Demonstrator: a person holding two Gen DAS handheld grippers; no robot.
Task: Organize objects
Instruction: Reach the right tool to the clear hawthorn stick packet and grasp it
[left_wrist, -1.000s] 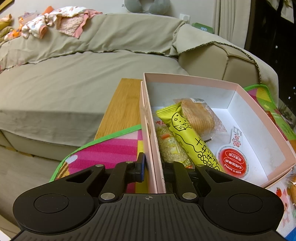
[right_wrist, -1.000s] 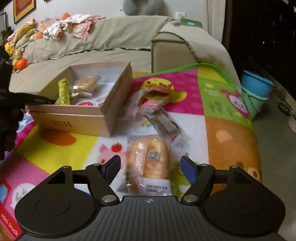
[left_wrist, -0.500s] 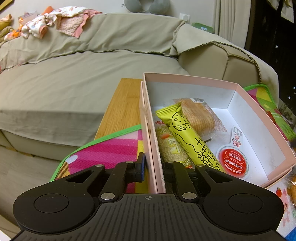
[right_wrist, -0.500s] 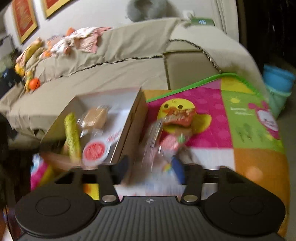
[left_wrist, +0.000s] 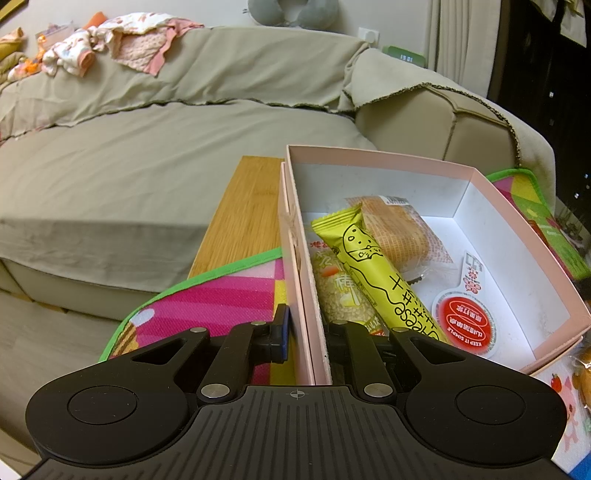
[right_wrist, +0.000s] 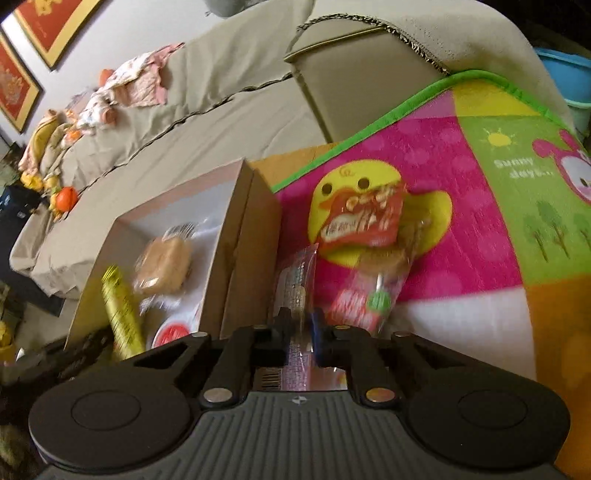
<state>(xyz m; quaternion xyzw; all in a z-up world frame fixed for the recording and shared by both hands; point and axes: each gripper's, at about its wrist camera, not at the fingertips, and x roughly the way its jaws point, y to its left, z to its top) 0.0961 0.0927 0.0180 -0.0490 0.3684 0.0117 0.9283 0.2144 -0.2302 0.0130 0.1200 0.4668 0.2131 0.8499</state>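
A pink box stands on a colourful mat. It holds a yellow cheese snack pack, a wrapped cake, a rice snack pack and a red round label. My left gripper is shut on the box's near-left wall. In the right wrist view the box lies left. My right gripper is shut on a pinkish clear wrapped snack beside the box's right wall. A red snack pack and a lollipop pack lie on the mat.
A beige sofa with clothes on its back runs behind the table. A bare wooden table strip shows left of the box. A blue bucket stands at the far right. Another wrapped bun lies at the right edge.
My right gripper moved forward and left from the wrapped bun toward the box, and closed on the pinkish wrapped snack. The left gripper has stayed on the box wall.
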